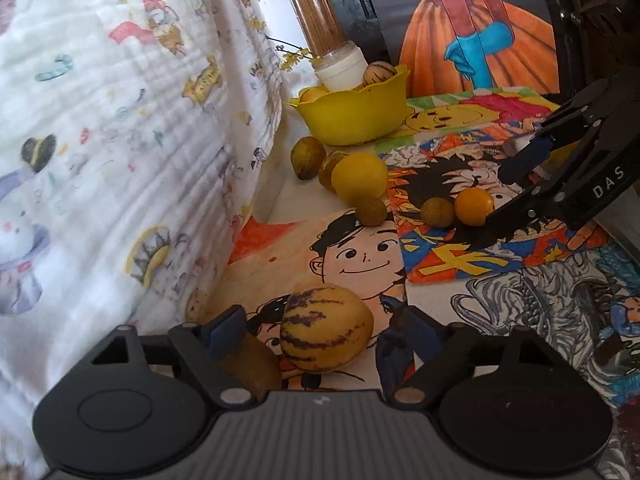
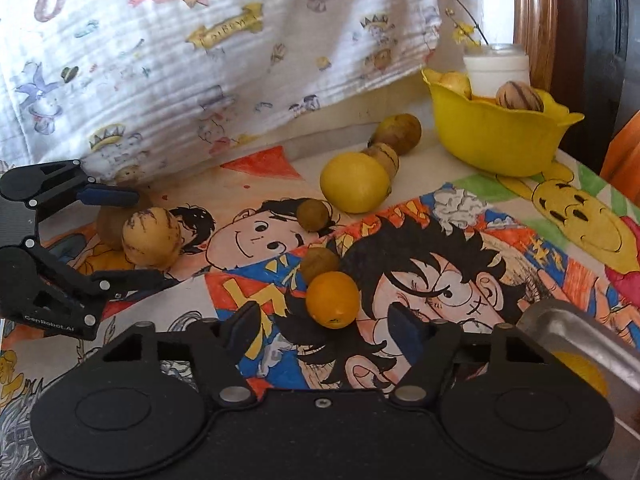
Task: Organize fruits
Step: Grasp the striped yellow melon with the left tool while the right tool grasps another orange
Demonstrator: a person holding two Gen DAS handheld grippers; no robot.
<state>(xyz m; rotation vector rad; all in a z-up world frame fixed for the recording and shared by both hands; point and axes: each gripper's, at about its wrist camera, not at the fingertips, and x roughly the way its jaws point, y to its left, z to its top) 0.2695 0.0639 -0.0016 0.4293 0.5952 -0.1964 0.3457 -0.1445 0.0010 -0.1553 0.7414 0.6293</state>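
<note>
Striped melon [image 1: 326,328] between left tool [image 1: 316,330] pads (untouched) — orange fruit [image 2: 333,299] inside gaping right tool [image 2: 324,332].

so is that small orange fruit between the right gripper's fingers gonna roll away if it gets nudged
Probably. The orange fruit looks round and smooth and sits loose on flat paper drawings, so an off-centre touch could send it rolling. The right gripper has its pads either side without touching. The skin looks glossy, perhaps slippery.
</note>
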